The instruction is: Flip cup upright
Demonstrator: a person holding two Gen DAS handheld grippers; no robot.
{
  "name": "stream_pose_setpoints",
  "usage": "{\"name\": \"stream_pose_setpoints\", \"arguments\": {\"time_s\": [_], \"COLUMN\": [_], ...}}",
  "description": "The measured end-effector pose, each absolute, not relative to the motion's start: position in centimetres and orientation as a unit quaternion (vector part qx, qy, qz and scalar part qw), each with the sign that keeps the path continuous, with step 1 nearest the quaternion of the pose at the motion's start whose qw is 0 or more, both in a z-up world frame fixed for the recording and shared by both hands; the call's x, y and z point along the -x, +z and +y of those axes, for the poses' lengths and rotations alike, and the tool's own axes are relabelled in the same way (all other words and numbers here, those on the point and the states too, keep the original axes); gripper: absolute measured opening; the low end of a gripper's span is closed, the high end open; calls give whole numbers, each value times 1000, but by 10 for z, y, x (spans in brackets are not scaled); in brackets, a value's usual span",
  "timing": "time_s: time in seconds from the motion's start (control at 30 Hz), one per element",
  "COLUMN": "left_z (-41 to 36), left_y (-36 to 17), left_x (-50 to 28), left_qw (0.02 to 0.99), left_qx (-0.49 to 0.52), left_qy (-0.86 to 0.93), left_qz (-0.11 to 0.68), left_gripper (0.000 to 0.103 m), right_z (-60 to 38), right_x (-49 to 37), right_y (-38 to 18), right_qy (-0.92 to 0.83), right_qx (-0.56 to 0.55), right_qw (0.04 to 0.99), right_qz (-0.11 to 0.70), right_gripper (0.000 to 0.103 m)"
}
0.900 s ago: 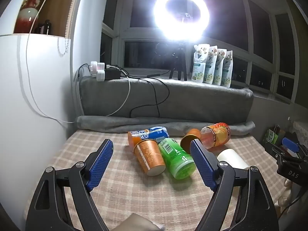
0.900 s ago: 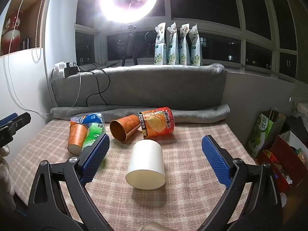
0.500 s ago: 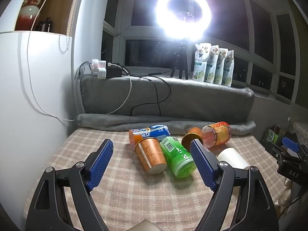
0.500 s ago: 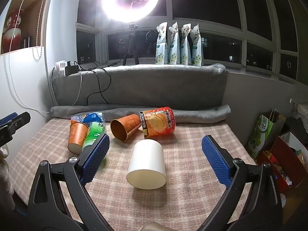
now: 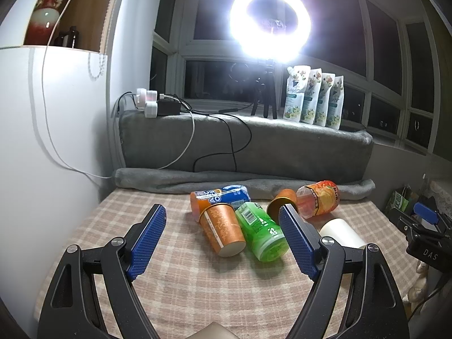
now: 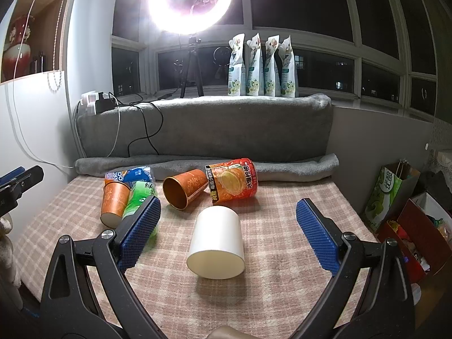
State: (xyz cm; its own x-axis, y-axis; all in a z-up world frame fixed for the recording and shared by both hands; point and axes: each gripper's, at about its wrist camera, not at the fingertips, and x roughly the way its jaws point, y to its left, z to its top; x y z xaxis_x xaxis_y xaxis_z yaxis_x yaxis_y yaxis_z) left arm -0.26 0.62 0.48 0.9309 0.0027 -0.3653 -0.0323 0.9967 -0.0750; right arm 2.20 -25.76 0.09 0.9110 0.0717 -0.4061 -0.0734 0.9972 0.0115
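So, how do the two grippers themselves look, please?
Both look alike. The left gripper and right gripper have black skeletal frames with triangular cutouts, silver pivot screws, and blue textured pads. White letters "DAS" mark the right one's body.

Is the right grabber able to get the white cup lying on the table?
Probably yes. The right gripper is open, and the white cup lies on its side straight ahead between its fingers, apart from the other cups, with nothing in between.
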Motion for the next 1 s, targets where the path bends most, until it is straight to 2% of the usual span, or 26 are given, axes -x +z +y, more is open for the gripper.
{"name": "stream_pose_setpoints", "arguments": {"time_s": [0.1, 1.0], "left_z": [5, 5], "left_y": [6, 16], "left_x": [3, 16], "left_qw": [982, 991], "left_qx": [38, 20], "left_qy": [9, 25], "left_qz": [184, 132], "left_gripper": [82, 82], "right_z": [-259, -259], "right_x": [-21, -14], "right_y": [0, 19], "right_qy": [37, 3], "right_qx": [2, -6], "right_qw": [978, 988], "right_qz": [207, 156], "right_gripper": [103, 103]}}
